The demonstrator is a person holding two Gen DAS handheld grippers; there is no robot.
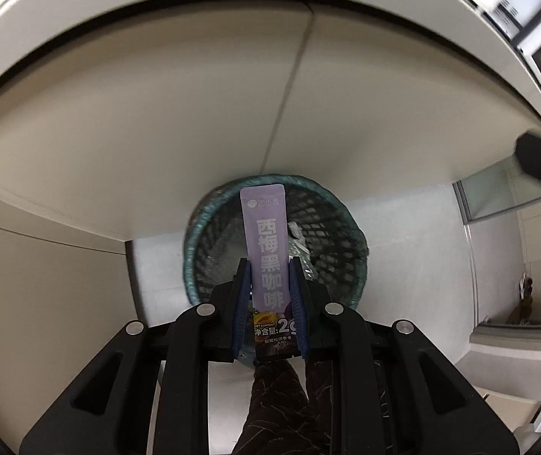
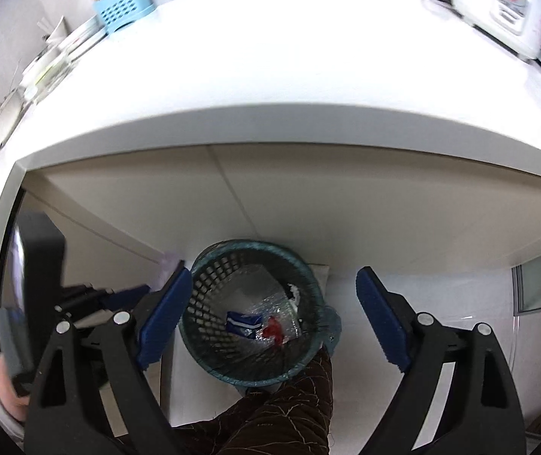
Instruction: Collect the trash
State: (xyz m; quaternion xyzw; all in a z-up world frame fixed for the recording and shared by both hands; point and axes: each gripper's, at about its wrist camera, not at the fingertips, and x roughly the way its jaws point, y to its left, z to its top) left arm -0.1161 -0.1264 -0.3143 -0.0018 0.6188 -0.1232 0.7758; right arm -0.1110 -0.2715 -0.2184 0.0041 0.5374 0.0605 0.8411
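A white surface (image 2: 289, 87) fills the top of the right wrist view, with a blue rack (image 2: 124, 5) at its far left edge and a white cooker (image 2: 501, 3) at its far right corner. Beneath its near edge, a beige cabinet front (image 1: 157, 151) drops to the pale floor (image 2: 441, 303). On the floor against that front stands a dark mesh bin (image 2: 255, 314) lined with clear plastic, holding a blue wrapper (image 2: 244, 323) and a red scrap (image 2: 273, 330). The person's patterned leg (image 2: 289, 409) is just beside the bin. The right gripper (image 2: 270, 316) hangs above the bin, fingers wide and empty. The left gripper (image 1: 270, 303) pinches a purple sachet (image 1: 266, 246) upright between narrow fingers, directly over the bin.
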